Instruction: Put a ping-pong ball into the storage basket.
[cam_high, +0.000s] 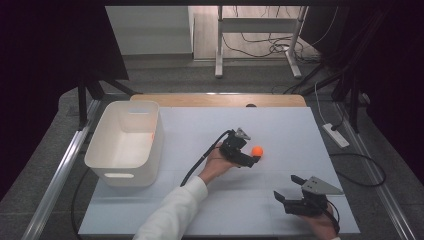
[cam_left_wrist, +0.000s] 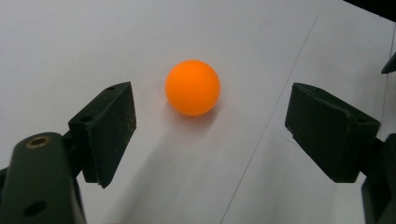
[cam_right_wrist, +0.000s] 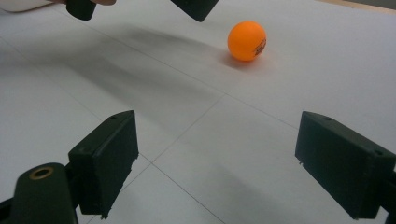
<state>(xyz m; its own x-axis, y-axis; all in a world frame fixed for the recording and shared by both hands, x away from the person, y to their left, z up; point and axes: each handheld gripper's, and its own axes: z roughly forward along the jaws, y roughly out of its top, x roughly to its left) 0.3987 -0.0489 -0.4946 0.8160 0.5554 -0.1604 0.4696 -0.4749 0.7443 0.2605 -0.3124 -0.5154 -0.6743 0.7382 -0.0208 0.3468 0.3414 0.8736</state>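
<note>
An orange ball (cam_high: 257, 150) lies on the white table sheet (cam_high: 280, 125) right of centre. My left gripper (cam_high: 250, 152) reaches in from the left, open, its jaws just short of the ball. In the left gripper view the ball (cam_left_wrist: 192, 87) rests slightly ahead of the gap between the wide-spread jaws of the left gripper (cam_left_wrist: 210, 126), touching neither. My right gripper (cam_high: 287, 187) is near the front right edge, open and holding nothing. In the right gripper view the right gripper (cam_right_wrist: 215, 163) faces the ball (cam_right_wrist: 247, 40), which is farther off.
A white plastic bin (cam_high: 107, 167) stands at the table's left side. The left gripper's jaw tips (cam_right_wrist: 194, 7) hang at the top of the right gripper view. A power strip (cam_high: 336, 135) and cables lie on the floor to the right.
</note>
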